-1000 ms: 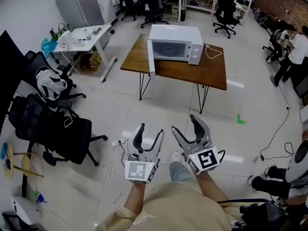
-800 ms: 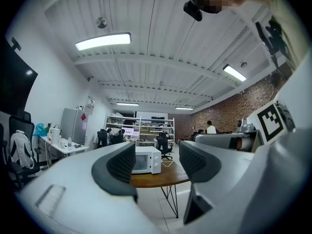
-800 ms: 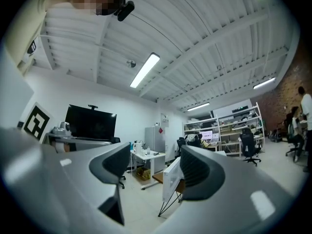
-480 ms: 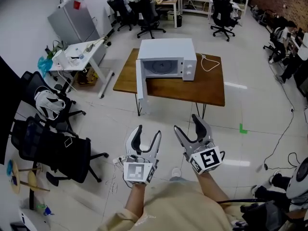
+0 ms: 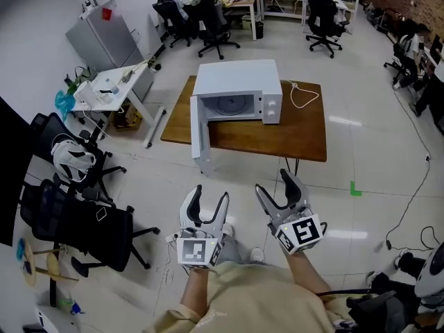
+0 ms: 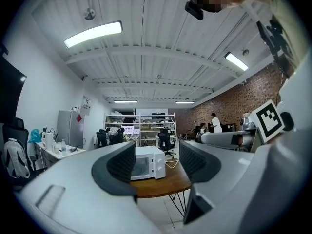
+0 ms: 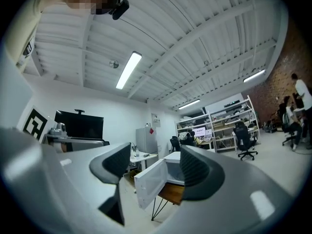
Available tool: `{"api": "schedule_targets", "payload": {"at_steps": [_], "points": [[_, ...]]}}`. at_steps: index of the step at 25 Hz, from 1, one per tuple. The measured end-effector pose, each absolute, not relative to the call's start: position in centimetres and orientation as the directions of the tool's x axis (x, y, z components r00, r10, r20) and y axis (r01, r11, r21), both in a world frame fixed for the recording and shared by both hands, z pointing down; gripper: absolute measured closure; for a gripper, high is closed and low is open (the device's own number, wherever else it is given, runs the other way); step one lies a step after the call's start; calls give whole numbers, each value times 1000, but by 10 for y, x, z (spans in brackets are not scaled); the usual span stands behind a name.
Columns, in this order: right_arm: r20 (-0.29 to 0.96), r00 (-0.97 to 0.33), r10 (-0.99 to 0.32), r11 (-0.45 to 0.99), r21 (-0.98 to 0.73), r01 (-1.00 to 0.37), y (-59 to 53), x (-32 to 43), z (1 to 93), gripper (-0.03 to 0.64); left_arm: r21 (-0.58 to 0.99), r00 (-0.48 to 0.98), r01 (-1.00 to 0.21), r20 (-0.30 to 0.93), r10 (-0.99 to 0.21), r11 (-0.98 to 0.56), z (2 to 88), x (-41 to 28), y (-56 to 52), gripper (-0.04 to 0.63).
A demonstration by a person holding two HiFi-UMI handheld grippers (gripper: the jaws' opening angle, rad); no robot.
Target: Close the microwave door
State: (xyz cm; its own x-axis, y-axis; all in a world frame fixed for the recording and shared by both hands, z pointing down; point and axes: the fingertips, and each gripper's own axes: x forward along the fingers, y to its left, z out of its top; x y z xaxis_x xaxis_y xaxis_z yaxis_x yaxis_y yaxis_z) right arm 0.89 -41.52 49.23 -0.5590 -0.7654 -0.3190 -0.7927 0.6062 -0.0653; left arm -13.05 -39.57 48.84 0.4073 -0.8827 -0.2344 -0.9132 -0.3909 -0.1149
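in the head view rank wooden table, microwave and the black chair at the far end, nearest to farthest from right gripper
1. wooden table, just ahead of the right gripper
2. microwave, on the table's left part
3. black chair, far end, right

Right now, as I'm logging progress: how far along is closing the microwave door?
Done: nothing yet; the door stands wide open at the microwave on the table. In hand: the left gripper and right gripper are empty, jaws apart, pointed at the microwave but well short of the table. Left: reach the door and swing it shut.
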Motion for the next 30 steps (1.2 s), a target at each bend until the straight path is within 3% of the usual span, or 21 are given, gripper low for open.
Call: {"api": "schedule_targets", "payload": {"at_steps": [14,18,20,23,26,30], "points": [[-301,-510,-806,546,-46,-836,-488,-8,496,311,-107,446,-895,-249,-860,-433,490,-153,-472,313],[-287,-515,-808,546,-37,-837,-521,-35,505,311,-94,446,-895,-135,-885,-437,517,-179,-505,313],[-289,-516,-806,547,-29,-837,-538,-45,501,311,-91,450,-893,-195,-871,-441,510,-190,-525,313],[-306,-515,-801,545,-15,-838,-564,-62,488,311,-85,452,-892,-140,-881,-444,509,-207,-551,313],[-305,-521,-797,552,-18,-834,-589,-79,485,311,-89,454,-890,-236,-859,-446,497,-221,-579,313],[-296,-547,-783,575,-7,-818,-620,-109,491,311,-82,460,-888,-197,-866,-452,507,-239,-611,313]]}}
